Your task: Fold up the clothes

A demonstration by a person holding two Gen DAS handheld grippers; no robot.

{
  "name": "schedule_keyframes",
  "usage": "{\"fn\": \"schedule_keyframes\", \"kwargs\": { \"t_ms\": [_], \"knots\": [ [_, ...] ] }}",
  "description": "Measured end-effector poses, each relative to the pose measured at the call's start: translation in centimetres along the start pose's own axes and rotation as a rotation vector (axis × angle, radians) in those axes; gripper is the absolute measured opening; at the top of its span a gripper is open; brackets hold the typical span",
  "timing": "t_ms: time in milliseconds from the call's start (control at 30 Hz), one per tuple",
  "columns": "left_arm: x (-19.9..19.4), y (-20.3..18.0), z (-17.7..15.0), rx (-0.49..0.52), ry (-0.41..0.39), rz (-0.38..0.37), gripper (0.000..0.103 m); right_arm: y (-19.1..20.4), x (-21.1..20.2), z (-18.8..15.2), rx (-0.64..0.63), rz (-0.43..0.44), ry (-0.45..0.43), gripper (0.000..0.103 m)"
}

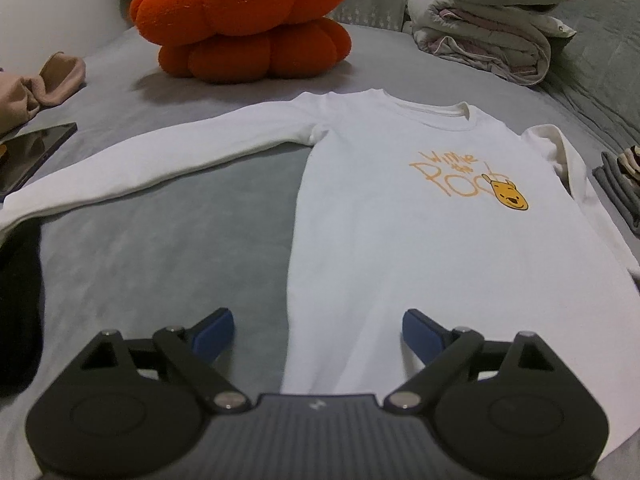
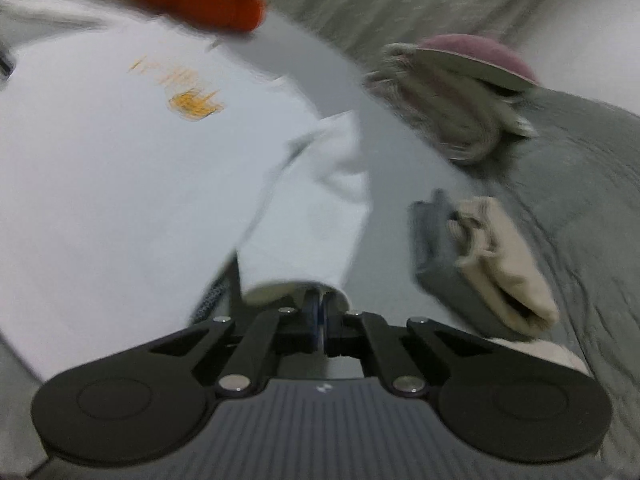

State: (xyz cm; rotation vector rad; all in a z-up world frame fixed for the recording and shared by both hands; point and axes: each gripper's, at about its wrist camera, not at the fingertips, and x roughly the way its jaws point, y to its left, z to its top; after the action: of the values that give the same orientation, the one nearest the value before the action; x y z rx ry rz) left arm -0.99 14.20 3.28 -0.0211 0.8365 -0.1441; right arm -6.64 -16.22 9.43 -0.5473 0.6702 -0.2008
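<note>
Lying face up on the grey bed (image 1: 160,264), the white shirt (image 1: 400,248) fills mid-frame, one sleeve (image 1: 140,168) stretched toward the left edge. At lower centre the left gripper (image 1: 318,330) hangs wide apart, holding nothing. The right gripper (image 2: 321,322) is pinched on the other sleeve's cuff (image 2: 296,292) — likely a sleeve fold, carrying it across the chest.

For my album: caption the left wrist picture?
Open left gripper hovers over a white shirt on the bed.
</note>
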Motion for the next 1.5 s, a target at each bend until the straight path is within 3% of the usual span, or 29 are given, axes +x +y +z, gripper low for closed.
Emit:
{"fn": "schedule_keyframes", "kwargs": {
  "t_ms": [67,133,167,300,400,500,533,633,767,833,900,1133,1233,1300,1500],
  "knots": [
    [0.1,0.0,-0.1,0.003,0.001,-0.001,0.092,-0.2,-0.1,0.0,0.007,-0.031,-0.004,0.016],
    [0.1,-0.1,0.0,0.008,0.001,-0.001,0.092,0.3,-0.1,0.0,-0.023,-0.045,0.003,0.053],
    [0.1,-0.2,0.0,0.010,0.000,0.000,0.092,0.7,0.0,0.0,-0.044,-0.048,0.004,0.053],
    [0.1,-0.3,0.0,0.021,0.001,-0.003,0.092,2.2,0.3,-0.2,-0.124,-0.039,0.022,0.053],
    [0.2,-0.5,-0.1,0.032,0.001,-0.002,0.092,2.9,0.1,-0.2,-0.161,0.031,0.005,0.053],
    [0.3,-0.6,-0.2,0.047,-0.001,-0.001,0.092,4.0,0.2,-0.2,-0.213,0.092,0.001,0.005],
    [0.2,-0.6,-0.1,0.043,-0.002,-0.002,0.092,4.1,0.2,-0.1,-0.224,0.093,0.001,0.003],
    [0.2,-0.4,0.1,0.031,-0.004,-0.006,0.092,0.3,-1.0,1.6,-0.038,0.050,-0.086,0.003],
    [0.3,-0.2,0.3,0.023,-0.007,-0.003,0.092,-13.9,-2.8,2.3,0.709,0.025,-0.237,0.003],
    [0.5,-0.1,0.2,0.023,-0.002,-0.002,0.092,-19.3,-2.3,1.3,0.928,0.023,-0.265,0.003],
    [0.7,-0.2,0.2,0.026,0.001,0.000,0.092,-22.7,-0.6,0.6,1.041,0.007,-0.250,0.003],
    [1.2,-0.3,0.5,0.037,0.005,0.009,0.093,-25.5,4.7,-1.3,1.190,-0.040,-0.135,0.003],
    [1.3,-0.2,0.7,0.031,0.006,0.004,0.093,-26.2,3.4,-2.4,1.277,-0.037,-0.179,0.003],
    [1.7,-0.2,0.8,0.039,0.007,0.006,0.094,-26.6,2.8,-2.0,1.256,-0.054,-0.179,0.003],
    [2.0,-0.7,0.7,0.071,-0.002,0.019,0.096,-25.3,8.2,-3.5,1.163,-0.137,0.041,0.003]
  ]
}}
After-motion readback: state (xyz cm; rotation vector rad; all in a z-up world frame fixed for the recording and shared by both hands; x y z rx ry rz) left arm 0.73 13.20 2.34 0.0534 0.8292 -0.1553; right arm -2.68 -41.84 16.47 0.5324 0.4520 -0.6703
